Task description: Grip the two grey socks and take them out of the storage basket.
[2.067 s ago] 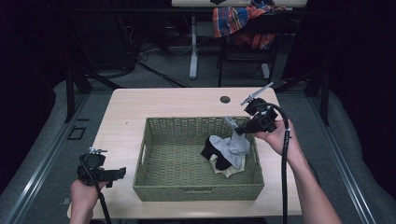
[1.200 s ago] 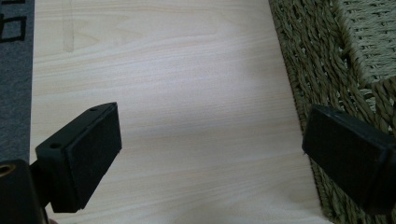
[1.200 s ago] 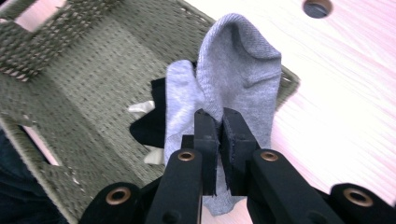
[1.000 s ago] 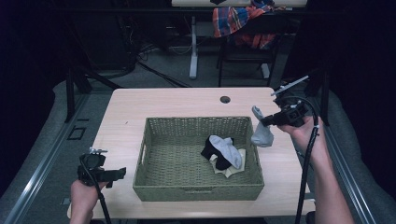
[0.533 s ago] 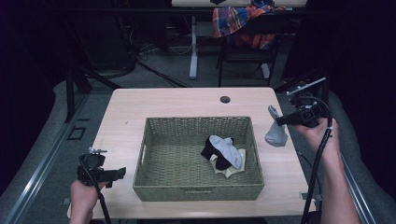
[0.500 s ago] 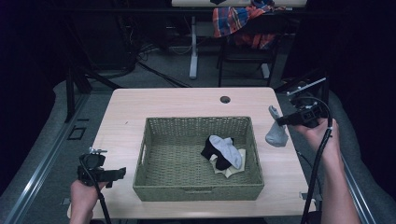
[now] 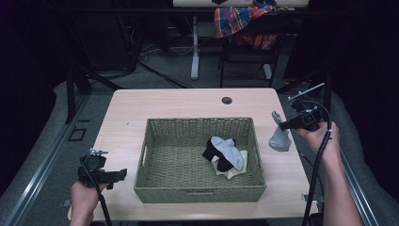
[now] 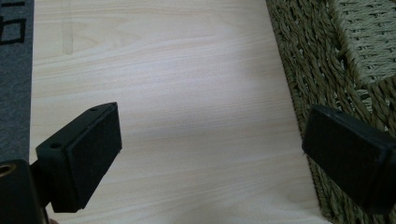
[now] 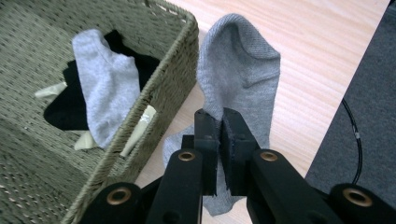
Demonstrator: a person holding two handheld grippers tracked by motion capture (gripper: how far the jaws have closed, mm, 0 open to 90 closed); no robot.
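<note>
Tongs on our right [image 7: 284,125] are clamped on a grey sock [image 7: 280,139], their two black pads pressed together with the fabric pinched between them, as the right gripper view confirms [image 9: 219,140]. Tongs on our left [image 7: 120,174] stand wide apart with nothing between them; the left gripper view shows bare wood between the two pads [image 8: 210,144].

Surroundings: we note a pale wooden table [image 7: 179,106] with a small dark round hole [image 7: 227,100] near its far edge. A woven basket [image 7: 155,188] occupies the middle of the table. Behind the table, a plaid cloth [image 7: 235,19] lies draped over furniture in the dark background. A black cable [image 7: 320,165] trails from the right tongs along our forearm. The basket's right wall stands between the held sock and the basket interior; nothing else lies near the sock.

Position of the sock: it hangs from the right tongs, gripped near its upper end, over the right strip of the table, just outside the basket's right wall. In the right gripper view the sock [image 9: 238,70] extends beyond the pads and lies close beside the basket rim [image 9: 182,60]. We cannot tell whether its lower end touches the table.

Contents of the basket: a light grey sock [image 7: 228,151] lies on top of a black sock [image 7: 212,150], with a cream-coloured item [image 7: 234,170] under both. The remaining basket floor is bare weave. The left tongs sit just beside the basket's near left corner.
</note>
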